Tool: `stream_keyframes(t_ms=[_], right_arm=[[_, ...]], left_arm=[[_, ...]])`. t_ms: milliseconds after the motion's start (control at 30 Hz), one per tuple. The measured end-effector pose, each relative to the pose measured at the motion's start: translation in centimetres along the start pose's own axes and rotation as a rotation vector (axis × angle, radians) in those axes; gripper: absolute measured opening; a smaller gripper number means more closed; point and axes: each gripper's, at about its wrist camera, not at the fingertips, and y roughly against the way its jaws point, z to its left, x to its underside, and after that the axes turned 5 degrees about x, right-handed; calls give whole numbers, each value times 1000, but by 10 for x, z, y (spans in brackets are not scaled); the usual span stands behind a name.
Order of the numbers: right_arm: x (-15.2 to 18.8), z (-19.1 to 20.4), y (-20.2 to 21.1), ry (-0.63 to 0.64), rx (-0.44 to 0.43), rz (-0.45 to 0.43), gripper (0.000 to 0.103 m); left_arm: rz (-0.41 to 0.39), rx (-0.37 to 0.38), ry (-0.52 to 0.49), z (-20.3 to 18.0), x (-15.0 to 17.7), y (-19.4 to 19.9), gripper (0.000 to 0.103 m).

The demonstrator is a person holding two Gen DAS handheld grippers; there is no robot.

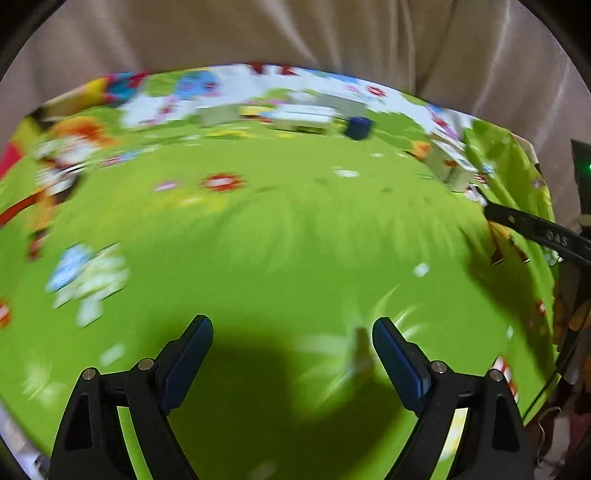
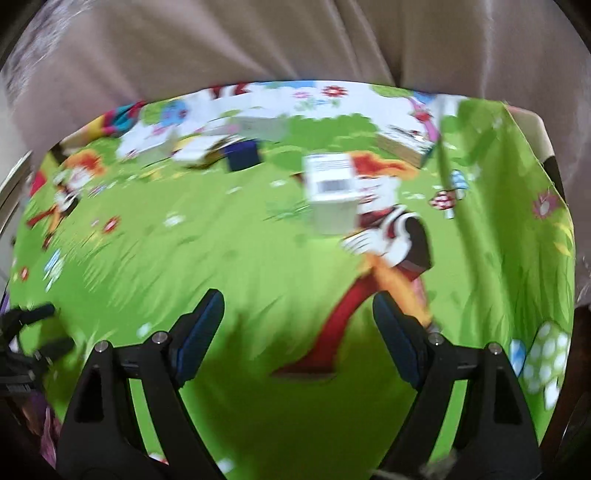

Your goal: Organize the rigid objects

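Observation:
Both views are motion-blurred. My left gripper [image 1: 291, 328] stands open over the green cartoon cloth [image 1: 277, 240], nothing between its blue pads. At the far edge lie several pale boxes [image 1: 306, 114] and a dark blue box [image 1: 357, 127]; another pale box [image 1: 448, 166] lies at the right. My right gripper [image 2: 298, 302] is open too and holds nothing. Ahead of it stands a white box with a barcode label [image 2: 332, 192]. Further back are a dark blue box [image 2: 242, 157], pale boxes [image 2: 207, 146] and a flat box [image 2: 404, 142] at the right.
A beige curtain [image 1: 295, 33] hangs behind the table. The other gripper's black finger [image 1: 535, 229] reaches in from the right edge of the left wrist view; black gear [image 2: 26, 332] shows at the left edge of the right wrist view. The cloth's edge drops off at the right [image 2: 561, 229].

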Motion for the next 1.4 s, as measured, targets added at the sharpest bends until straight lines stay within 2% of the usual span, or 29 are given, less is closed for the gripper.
stream_keyframes(t_ms=[133, 200, 233, 300, 333, 433, 500, 533, 667, 700, 767, 800, 833, 867, 900, 1000, 1067, 1100, 1167, 1233, 1300, 1400], right_arm=[[-24, -39, -5, -97, -5, -58, 85], [-44, -57, -5, -132, -21, -103, 85], [-54, -63, -6, -132, -18, -119, 85], [-77, -67, -12, -92, 19, -158, 85], [-90, -67, -17, -56, 50, -168, 85], [-126, -66, -55, 52, 129, -97, 84], [-143, -69, -86, 96, 158, -48, 76], [-150, -72, -97, 101, 163, -25, 73], [-165, -82, -140, 109, 129, 89, 73], [-164, -82, -150, 115, 134, 109, 71], [-155, -82, -153, 136, 162, 139, 52], [-148, -84, -147, 126, 172, 134, 39], [-143, -86, -140, 102, 146, 130, 37], [-131, -89, -124, 58, 84, 136, 37], [-120, -87, -110, 49, 68, 127, 37], [-71, -77, -64, 83, 105, 114, 37], [-39, -72, -38, 76, 99, 117, 37], [-25, -69, -29, 80, 99, 122, 37], [6, -65, -9, 46, 99, 118, 37], [24, -62, 3, 44, 116, 100, 37], [31, -60, 8, 38, 125, 89, 37], [34, -61, 11, 13, 113, 62, 38]], left_arm=[[-2, -18, -134, -37, -20, -28, 92], [-15, -37, -188, -50, -27, -35, 97], [-17, -34, -204, -52, -28, -37, 103], [-15, 21, -185, -47, -31, -42, 103], [-17, 21, -181, -44, -31, -41, 103], [-19, 20, -185, -43, -29, -40, 103], [-18, 20, -185, -43, -31, -42, 103], [-18, 20, -185, -42, -32, -43, 103], [-17, 21, -185, -42, -32, -42, 103], [-17, 21, -185, -42, -32, -42, 103], [-17, 21, -186, -42, -31, -42, 103], [-17, 21, -185, -41, -31, -42, 103], [-17, 21, -185, -41, -31, -42, 103], [-17, 21, -184, -41, -31, -42, 103], [-17, 19, -183, -41, -31, -42, 103], [-10, 7, -168, -42, -32, -42, 103], [9, -8, -104, -48, -40, -46, 103], [12, 23, -83, -54, -46, -48, 103], [23, 173, -26, -73, -64, -56, 103], [36, 269, 25, -97, -86, -70, 103], [38, 275, 56, -122, -112, -88, 103], [-14, 238, 77, -154, -147, -115, 103]])
